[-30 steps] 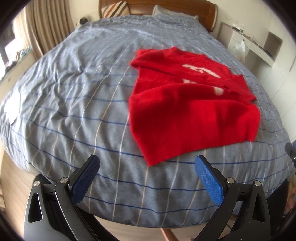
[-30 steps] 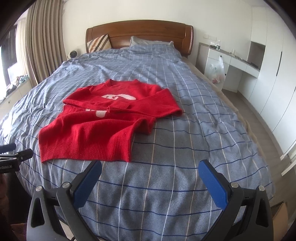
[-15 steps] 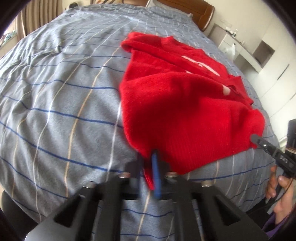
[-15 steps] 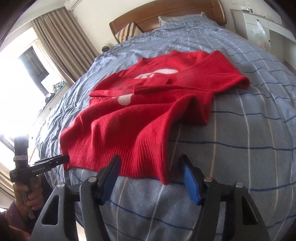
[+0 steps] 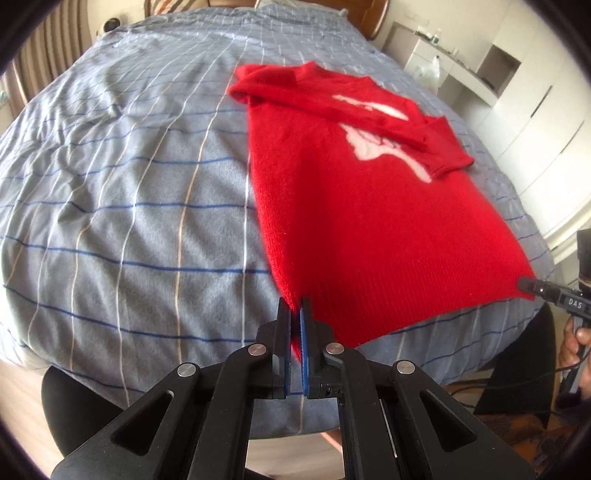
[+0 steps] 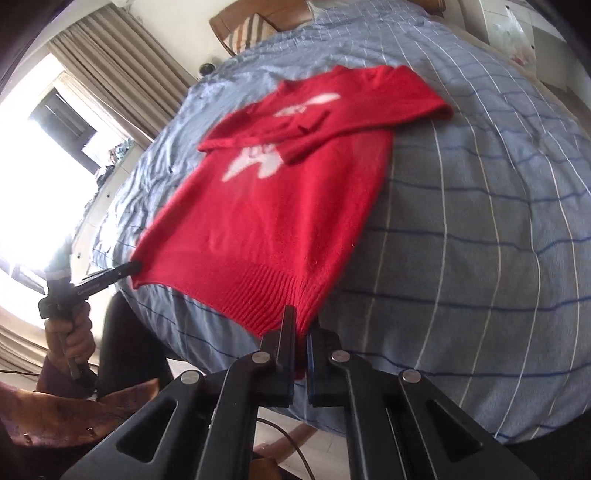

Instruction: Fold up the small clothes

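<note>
A small red sweater [image 5: 354,206] with a white pattern lies on the blue checked bed, sleeves folded across its chest; it also shows in the right wrist view [image 6: 273,206]. My left gripper [image 5: 294,314] is shut on the sweater's left hem corner. My right gripper [image 6: 301,325] is shut on the right hem corner. The hem is pulled taut between them, toward the foot of the bed. The right gripper shows at the far right of the left wrist view [image 5: 532,286], the left gripper at the left of the right wrist view [image 6: 129,269].
The bed [image 5: 129,184] has a wooden headboard [image 6: 236,22] and pillows at the far end. White cabinets and a desk [image 5: 480,74] stand to the right, curtains and a window [image 6: 74,110] to the left. The bed's foot edge is right below the grippers.
Both grippers came in from open above the bed's foot and closed on the hem corners. The sweater's lower part has been pulled flat and straight toward the foot.
</note>
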Available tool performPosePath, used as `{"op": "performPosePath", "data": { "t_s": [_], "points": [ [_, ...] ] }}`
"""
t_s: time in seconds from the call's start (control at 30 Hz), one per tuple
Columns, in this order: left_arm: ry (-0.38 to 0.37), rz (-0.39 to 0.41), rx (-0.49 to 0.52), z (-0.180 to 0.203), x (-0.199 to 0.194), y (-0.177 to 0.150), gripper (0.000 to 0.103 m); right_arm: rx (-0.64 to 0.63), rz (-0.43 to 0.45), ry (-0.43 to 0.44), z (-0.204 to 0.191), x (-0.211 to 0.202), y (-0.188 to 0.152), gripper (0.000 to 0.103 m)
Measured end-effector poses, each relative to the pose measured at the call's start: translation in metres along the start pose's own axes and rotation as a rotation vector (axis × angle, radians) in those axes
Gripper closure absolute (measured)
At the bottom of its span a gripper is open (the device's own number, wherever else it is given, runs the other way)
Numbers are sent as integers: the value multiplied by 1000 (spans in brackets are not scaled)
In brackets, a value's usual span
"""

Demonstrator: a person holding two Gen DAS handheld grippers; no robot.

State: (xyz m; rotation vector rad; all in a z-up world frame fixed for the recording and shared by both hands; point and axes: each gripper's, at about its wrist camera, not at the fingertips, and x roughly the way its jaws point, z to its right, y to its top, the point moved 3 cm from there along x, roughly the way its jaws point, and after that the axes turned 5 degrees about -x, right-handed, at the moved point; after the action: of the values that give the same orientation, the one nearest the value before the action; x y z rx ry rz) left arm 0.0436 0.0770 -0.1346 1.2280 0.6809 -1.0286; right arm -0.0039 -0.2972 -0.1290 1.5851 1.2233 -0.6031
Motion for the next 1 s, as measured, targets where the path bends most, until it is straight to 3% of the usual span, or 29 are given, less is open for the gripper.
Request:
{"op": "performPosePath", "data": {
  "t_s": [0.13, 0.3, 0.47, 0.57, 0.63, 0.67, 0.77, 0.87, 0.93, 1.0],
  "points": [
    [76, -16, -4, -1, 19, -8, 102, 23, -29, -96, 14, 30, -7, 99],
    [111, -39, -30, -9, 43, -16, 102, 73, -30, -112, 27, 57, -14, 100],
    [125, -19, -41, -9, 47, -17, 99, 51, -5, -133, 24, 56, -18, 100],
    [143, -4, -36, -8, 40, -20, 89, 14, -8, -154, 18, 53, -24, 96],
    [185, 0, -28, -8, 30, -25, 54, -4, -48, -171, 16, 46, -29, 78],
    [213, 8, -22, -10, 25, -29, 48, -15, -72, -181, 17, 42, -31, 66],
    [262, 32, -9, -17, 4, -34, 46, -85, -83, -272, 22, 16, -27, 62],
    [286, 116, -66, -27, -18, -22, 44, -204, 13, -408, 15, -20, 5, 62],
    [291, 206, -109, -31, -30, -7, 37, -294, 88, -425, -1, -33, 34, 59],
    [292, 289, -149, -32, -33, 8, 31, -385, 137, -377, -20, -29, 67, 52]
  ]
}}
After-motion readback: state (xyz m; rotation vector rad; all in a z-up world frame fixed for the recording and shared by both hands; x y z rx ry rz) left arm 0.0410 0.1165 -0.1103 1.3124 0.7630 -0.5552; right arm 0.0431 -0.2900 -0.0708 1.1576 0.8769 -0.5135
